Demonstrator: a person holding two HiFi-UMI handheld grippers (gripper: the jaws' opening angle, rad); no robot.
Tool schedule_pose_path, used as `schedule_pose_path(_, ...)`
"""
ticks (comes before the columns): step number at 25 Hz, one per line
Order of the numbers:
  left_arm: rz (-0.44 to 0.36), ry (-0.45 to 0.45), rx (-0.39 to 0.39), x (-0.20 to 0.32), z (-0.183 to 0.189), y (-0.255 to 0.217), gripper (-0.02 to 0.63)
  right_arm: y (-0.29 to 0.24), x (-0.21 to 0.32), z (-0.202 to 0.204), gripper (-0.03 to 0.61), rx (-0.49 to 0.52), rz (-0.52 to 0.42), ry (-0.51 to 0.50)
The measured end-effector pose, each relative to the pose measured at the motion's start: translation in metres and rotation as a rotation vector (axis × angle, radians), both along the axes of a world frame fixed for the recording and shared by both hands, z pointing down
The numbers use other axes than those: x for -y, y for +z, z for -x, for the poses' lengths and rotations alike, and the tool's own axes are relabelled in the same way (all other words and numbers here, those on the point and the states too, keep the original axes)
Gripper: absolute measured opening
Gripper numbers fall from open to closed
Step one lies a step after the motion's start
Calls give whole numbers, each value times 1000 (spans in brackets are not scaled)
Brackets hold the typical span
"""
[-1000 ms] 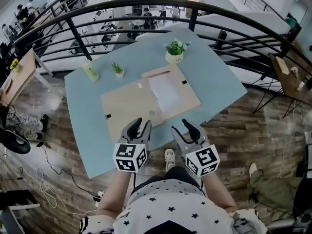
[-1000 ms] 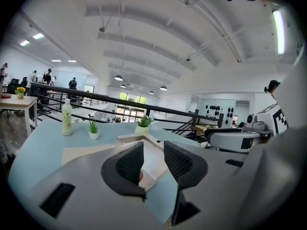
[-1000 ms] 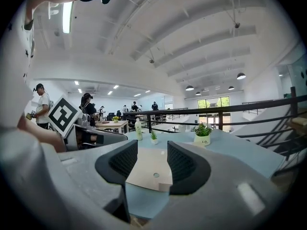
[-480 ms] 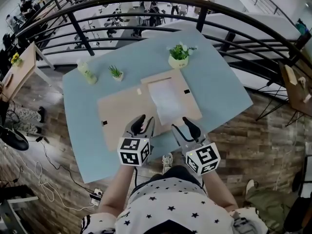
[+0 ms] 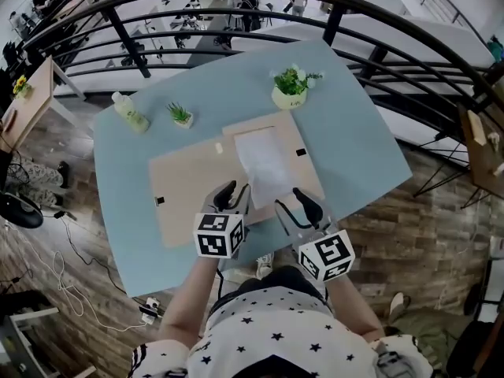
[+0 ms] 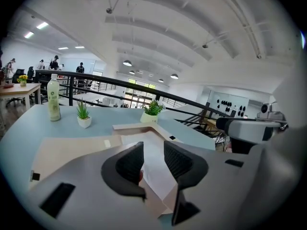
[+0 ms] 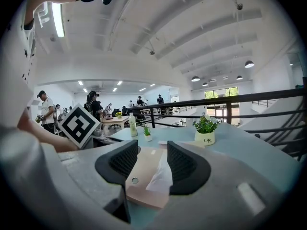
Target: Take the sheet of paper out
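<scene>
Left gripper (image 5: pixel 235 190) and right gripper (image 5: pixel 290 202), jaws apart and empty, hover at near edge of folder (image 5: pixel 185 187); sheet of paper (image 5: pixel 264 162) lies on folder.

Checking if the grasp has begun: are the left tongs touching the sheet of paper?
Cannot tell. The left gripper view shows the left tongs open, the sheet of paper behind their gap; neither contact nor clearance is plain.
</scene>
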State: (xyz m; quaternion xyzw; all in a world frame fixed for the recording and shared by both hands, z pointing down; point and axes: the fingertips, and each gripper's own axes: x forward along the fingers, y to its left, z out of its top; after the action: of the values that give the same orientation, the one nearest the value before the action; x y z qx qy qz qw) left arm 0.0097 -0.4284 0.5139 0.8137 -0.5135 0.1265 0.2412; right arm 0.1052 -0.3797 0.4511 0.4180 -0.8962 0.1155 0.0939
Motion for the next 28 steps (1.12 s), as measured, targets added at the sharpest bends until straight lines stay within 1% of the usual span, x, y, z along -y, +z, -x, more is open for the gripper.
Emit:
schedule_pose_path(5, 39, -9, -7, 17, -6, 17, 127, 10, 11, -6, 178, -5, 18, -9)
schedule_pose_path(14, 135, -38, -12, 44, -10, 55, 127, 23, 34, -12, 178, -13, 43, -32)
schedule_pose_path(21, 193, -51, 20, 61, -12, 84, 127, 33, 46, -16, 178, -14, 66, -40)
schedule_pose_path(28, 243, -62, 63, 72, -11, 107, 127, 43, 48, -18, 178, -13, 91, -50)
